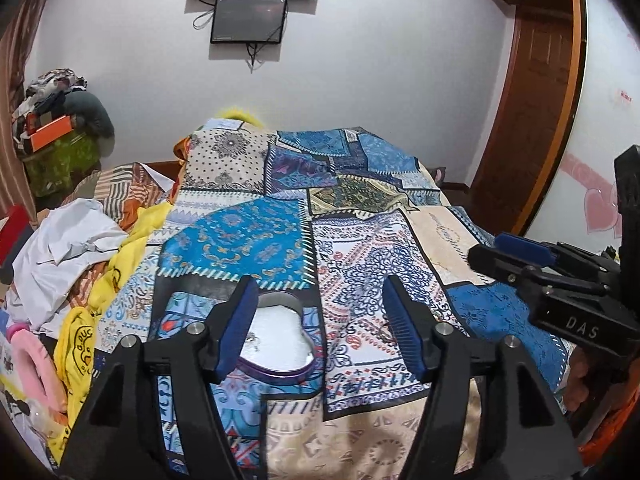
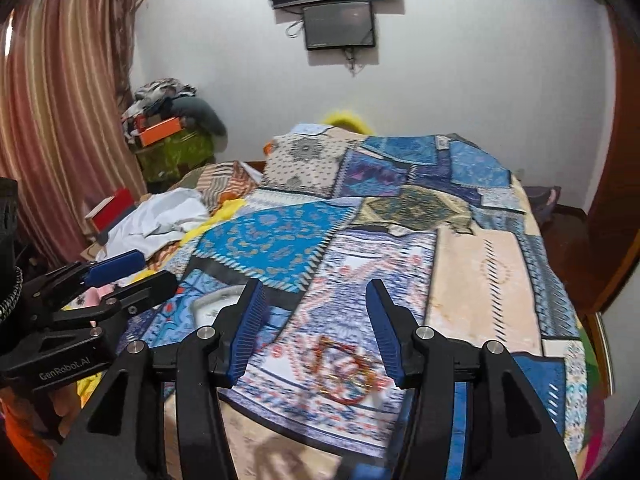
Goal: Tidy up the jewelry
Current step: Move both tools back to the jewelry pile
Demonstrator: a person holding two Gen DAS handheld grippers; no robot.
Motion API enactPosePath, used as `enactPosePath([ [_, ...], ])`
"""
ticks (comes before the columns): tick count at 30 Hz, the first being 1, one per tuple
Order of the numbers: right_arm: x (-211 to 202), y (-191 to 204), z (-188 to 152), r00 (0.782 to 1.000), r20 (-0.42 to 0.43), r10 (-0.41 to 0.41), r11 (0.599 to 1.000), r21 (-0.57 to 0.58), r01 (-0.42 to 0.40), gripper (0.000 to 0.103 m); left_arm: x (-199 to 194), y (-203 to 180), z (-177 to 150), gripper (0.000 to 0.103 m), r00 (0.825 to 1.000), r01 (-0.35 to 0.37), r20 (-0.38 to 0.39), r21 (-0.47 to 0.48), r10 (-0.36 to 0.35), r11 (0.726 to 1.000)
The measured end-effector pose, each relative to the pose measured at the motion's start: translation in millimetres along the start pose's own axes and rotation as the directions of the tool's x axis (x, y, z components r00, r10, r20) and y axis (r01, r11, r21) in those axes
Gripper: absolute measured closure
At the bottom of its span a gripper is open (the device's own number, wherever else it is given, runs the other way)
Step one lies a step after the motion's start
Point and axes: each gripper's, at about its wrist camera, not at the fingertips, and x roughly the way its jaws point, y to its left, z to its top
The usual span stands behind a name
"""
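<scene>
Both grippers empty, jaws apart: left gripper (image 1: 320, 320) over quilt (image 1: 248, 236) just right of heart tin (image 1: 280, 340); right gripper (image 2: 316, 328) further right. Tin lies open w/ small jewelry piece (image 1: 253, 340) inside. Looks like between items; next: find another piece, drop in tin.

We carry two matching tools. Our left gripper (image 1: 320, 320) has matte black angular arms, silver round screw heads at the pivots, and blue ribbed pads (image 1: 404, 332) on the fingers. Our right gripper (image 2: 314, 328) is built the same way: black frame, silver screws, blue ridged pads (image 2: 246, 332). One body bears white letters "DAS", the other "GenRobot.AI". A braided black-and-white cable (image 2: 12, 300) runs beside the left tool, and an orange sleeve (image 2: 24, 440) shows below it.
</scene>
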Motion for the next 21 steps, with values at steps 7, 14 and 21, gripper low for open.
enactPosePath([
  [7,-1.1,-40.9,-12.8,0.997,-0.028,-0.068,0.996,0.055,0.069,0.054,22.1,-16.7,-4.8,0.037,0.998,0.015,-0.061,0.017,-0.014,1.000],
  [14,8.5,-67.4,-32.4,0.991,-0.096,-0.095,0.990,0.091,0.104,0.054,55.1,-28.5,-22.9,0.037,0.985,0.041,-0.166,0.027,-0.036,0.999],
  [21,20.3,-77.3,-45.7,0.986,-0.146,-0.082,0.991,0.097,0.097,0.054,85.7,-37.2,-43.6,0.037,0.959,0.074,-0.276,0.025,-0.064,0.997],
])
